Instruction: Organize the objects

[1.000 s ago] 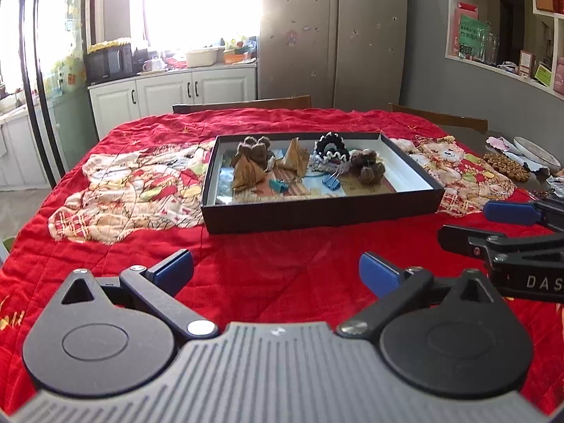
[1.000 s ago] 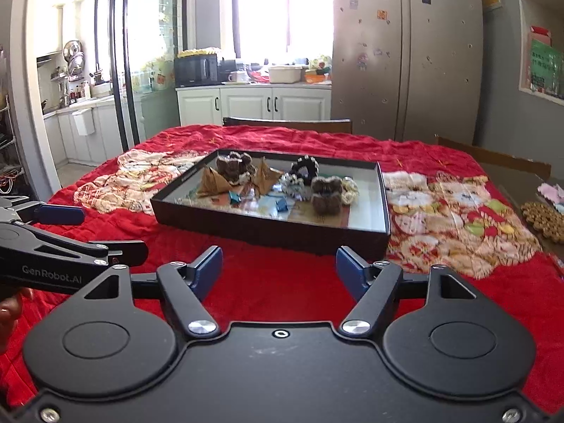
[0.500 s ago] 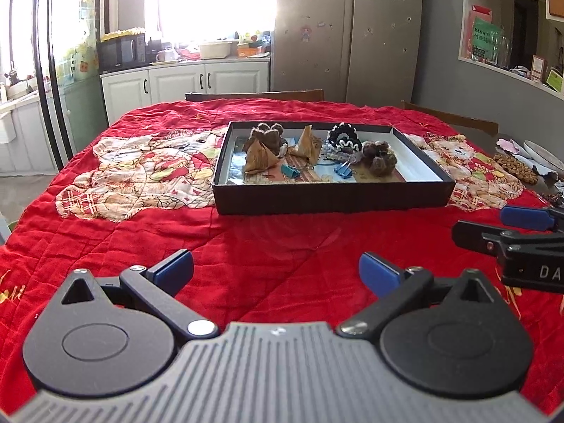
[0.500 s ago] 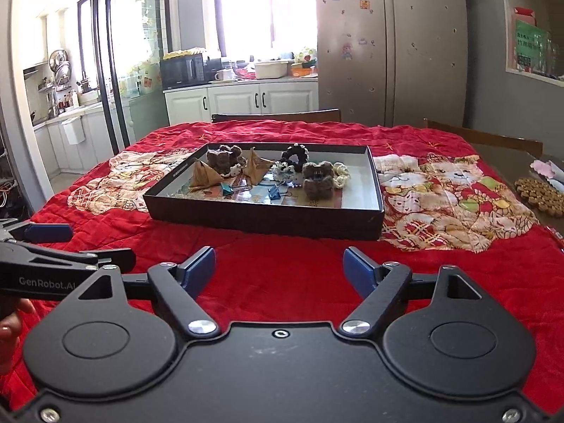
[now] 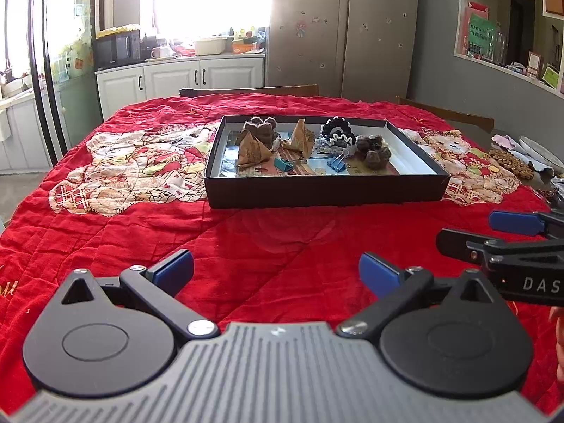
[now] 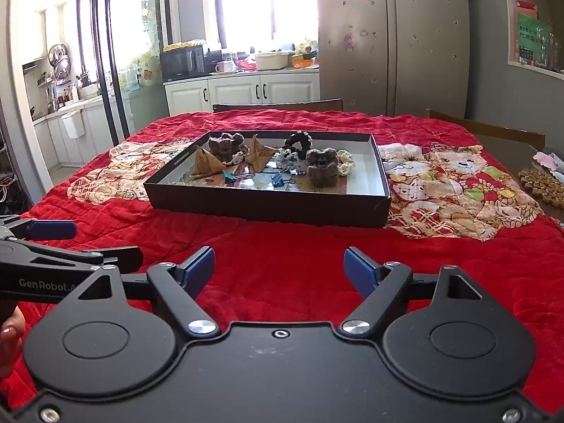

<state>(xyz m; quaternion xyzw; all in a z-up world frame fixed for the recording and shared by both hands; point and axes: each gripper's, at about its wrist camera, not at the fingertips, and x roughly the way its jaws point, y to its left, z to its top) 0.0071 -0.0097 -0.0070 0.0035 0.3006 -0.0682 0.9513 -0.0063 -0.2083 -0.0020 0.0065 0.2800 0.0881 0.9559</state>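
Note:
A shallow black box point(image 5: 324, 190) point(image 6: 268, 208) sits mid-table on a red quilt. Inside lie two brown paper pyramids point(image 5: 252, 149) point(image 6: 206, 164), brown knitted pieces point(image 5: 373, 151) point(image 6: 320, 167), a black-and-white scrunchie point(image 5: 338, 130) point(image 6: 299, 142), a cream scrunchie point(image 6: 345, 162) and two blue binder clips point(image 5: 283, 165) point(image 6: 278, 179). My left gripper point(image 5: 276, 269) point(image 6: 105, 241) hovers open over bare quilt, well short of the box. Beside it, my right gripper point(image 6: 278, 266) point(image 5: 467, 229) is also open with nothing between its blue pads.
A wooden bead mat point(image 5: 511, 162) point(image 6: 539, 185) and a plate point(image 5: 539, 151) lie at the table's right edge. Chair backs point(image 5: 248, 91) stand along the far side. A person's fingers point(image 6: 8, 331) show at the left edge. Cabinets and a fridge lie beyond.
The right gripper's jaws have spread slightly wider. Both views have shifted a little against the box; the objects in it have not moved.

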